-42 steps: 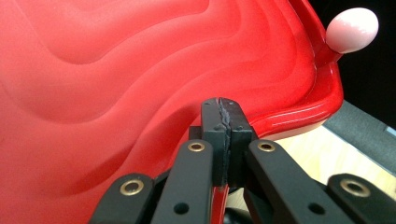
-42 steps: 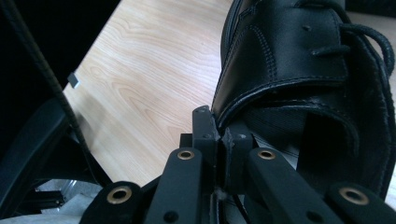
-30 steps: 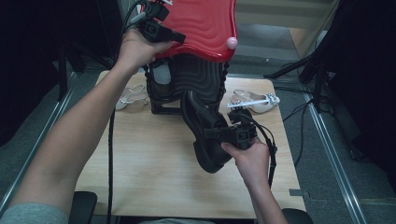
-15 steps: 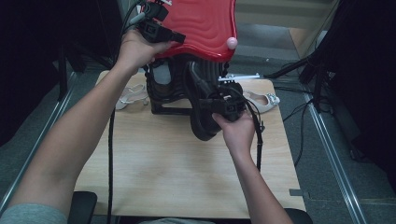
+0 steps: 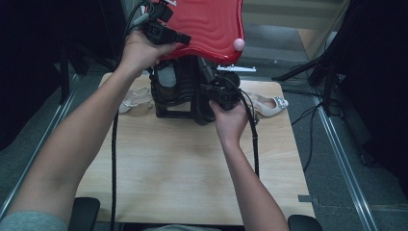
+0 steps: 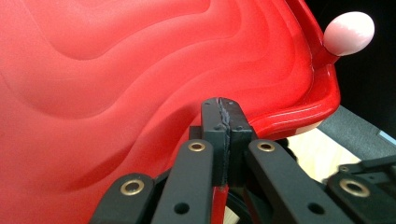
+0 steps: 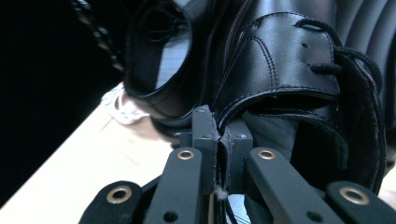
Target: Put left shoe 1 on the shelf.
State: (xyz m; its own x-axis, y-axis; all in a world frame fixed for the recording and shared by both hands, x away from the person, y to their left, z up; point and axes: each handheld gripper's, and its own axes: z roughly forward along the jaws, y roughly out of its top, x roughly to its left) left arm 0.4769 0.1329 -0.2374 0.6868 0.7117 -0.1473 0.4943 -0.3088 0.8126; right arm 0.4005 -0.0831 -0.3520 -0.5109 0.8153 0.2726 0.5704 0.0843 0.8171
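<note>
A big red wavy lid (image 5: 207, 24) with a pink knob (image 5: 238, 44) is tipped up at the back of the table. My left gripper (image 5: 163, 31) is shut on its near edge; in the left gripper view the red lid (image 6: 116, 84) runs between the closed jaws of the left gripper (image 6: 222, 112). My right gripper (image 5: 216, 94) is shut on the collar of a black lace-up shoe (image 5: 199, 103), held at the dark holder under the lid. In the right gripper view the right gripper (image 7: 219, 128) pinches that shoe (image 7: 285, 70) beside a second black shoe (image 7: 159, 56).
The wooden table (image 5: 192, 159) has a pale sandal (image 5: 134, 98) left of the holder and another sandal (image 5: 269, 103) to its right. Dark stands and cables sit off the table's right side. A black cable hangs from each gripper.
My right hand has carried the black shoe from the table's middle back toward the holder under the lid. The left gripper and the red lid have stayed put.
</note>
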